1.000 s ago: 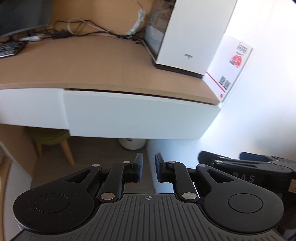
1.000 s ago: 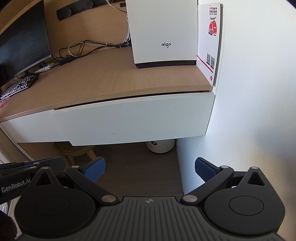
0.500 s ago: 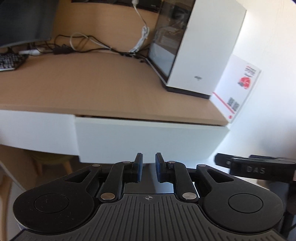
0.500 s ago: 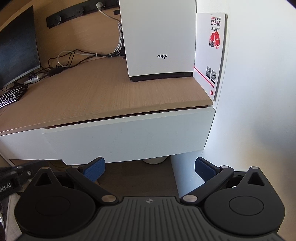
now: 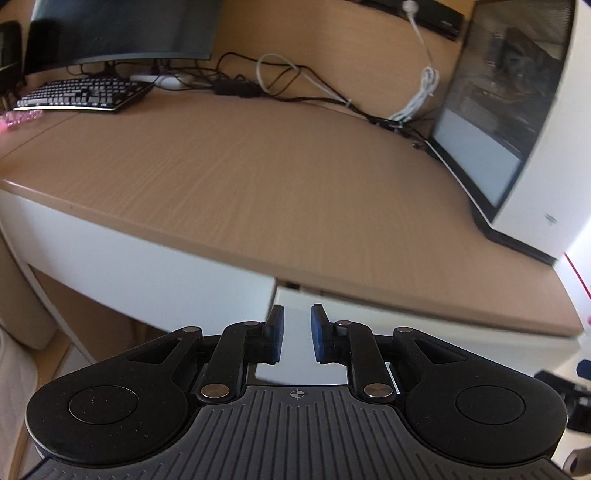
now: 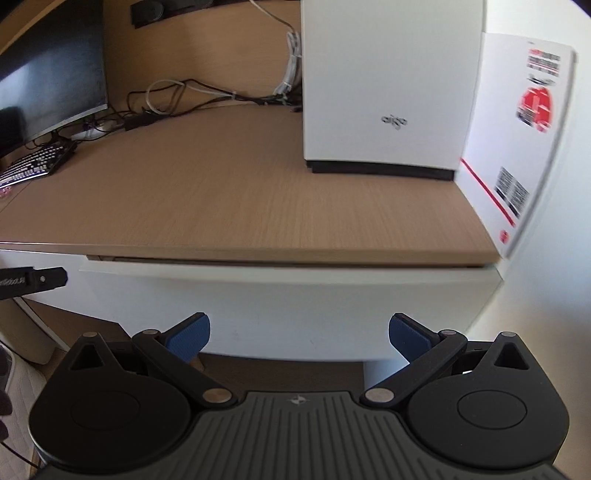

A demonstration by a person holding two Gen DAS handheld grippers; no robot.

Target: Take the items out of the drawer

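matt wood-grain desk top [image 6: 258, 199], smooth white drawer front [image 6: 295, 295], glossy dark monitor [image 5: 122, 33].

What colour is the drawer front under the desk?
White; the drawer front shows best in the right wrist view.

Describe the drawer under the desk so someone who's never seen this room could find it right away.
Start at the wooden desk with the white aigo computer case standing on it by the wall. Directly under that end of the desktop sits the drawer, a wide white handle-less front. Unlike the flush white panel to its left, it stands slightly forward.
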